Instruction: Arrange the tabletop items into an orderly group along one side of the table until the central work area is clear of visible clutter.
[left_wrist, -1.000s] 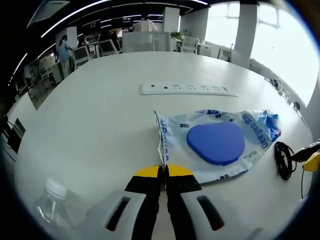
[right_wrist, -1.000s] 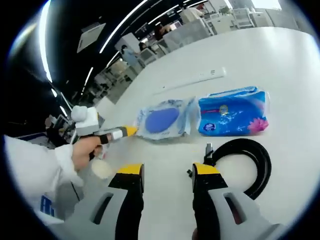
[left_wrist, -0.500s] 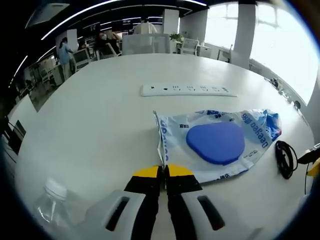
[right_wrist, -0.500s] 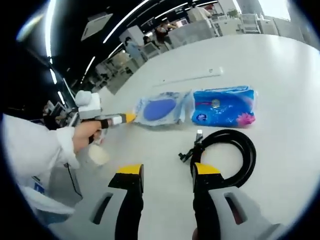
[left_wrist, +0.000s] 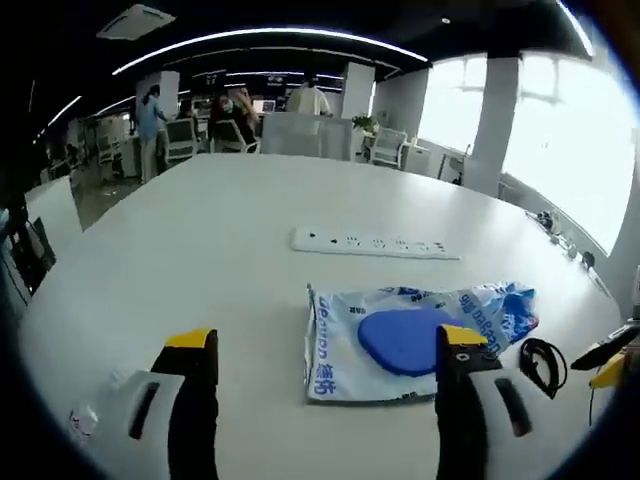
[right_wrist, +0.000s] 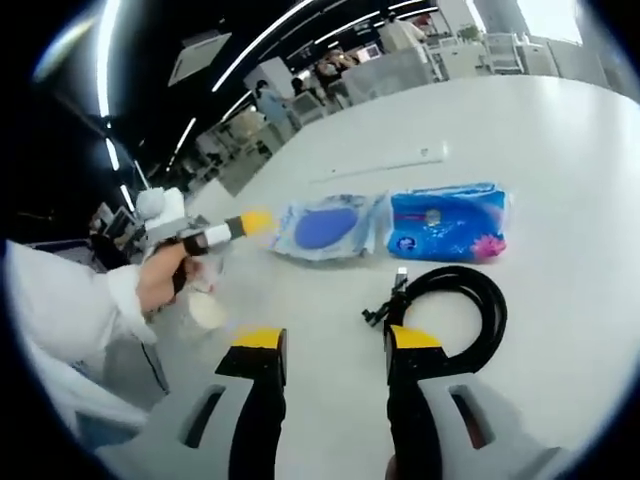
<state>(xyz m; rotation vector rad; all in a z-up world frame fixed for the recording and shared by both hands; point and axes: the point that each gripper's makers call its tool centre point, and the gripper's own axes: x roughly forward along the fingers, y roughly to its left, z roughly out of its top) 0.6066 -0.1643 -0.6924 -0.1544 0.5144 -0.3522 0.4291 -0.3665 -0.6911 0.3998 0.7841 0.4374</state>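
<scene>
White office table (left_wrist: 200, 230) stretching ahead; I'm holding left gripper (left_wrist: 320, 350) jaws wide apart, empty, just short of clear pouch (left_wrist: 410, 335) by power strip (left_wrist: 375, 243). Right gripper (right_wrist: 327, 345) parted, hovering near black cable (right_wrist: 455, 310) beside blue pack (right_wrist: 447, 222); I'm aiming at pouch edge, gripping flat

Left gripper view: a power strip (left_wrist: 375, 243) lies on the surface (left_wrist: 200, 260), beyond a plastic pouch (left_wrist: 415, 335). Right gripper view: a wipes pack (right_wrist: 447, 222) lies just right of the pouch; a coiled cable (right_wrist: 455, 305) lies nearer, before the wipes pack.
</scene>
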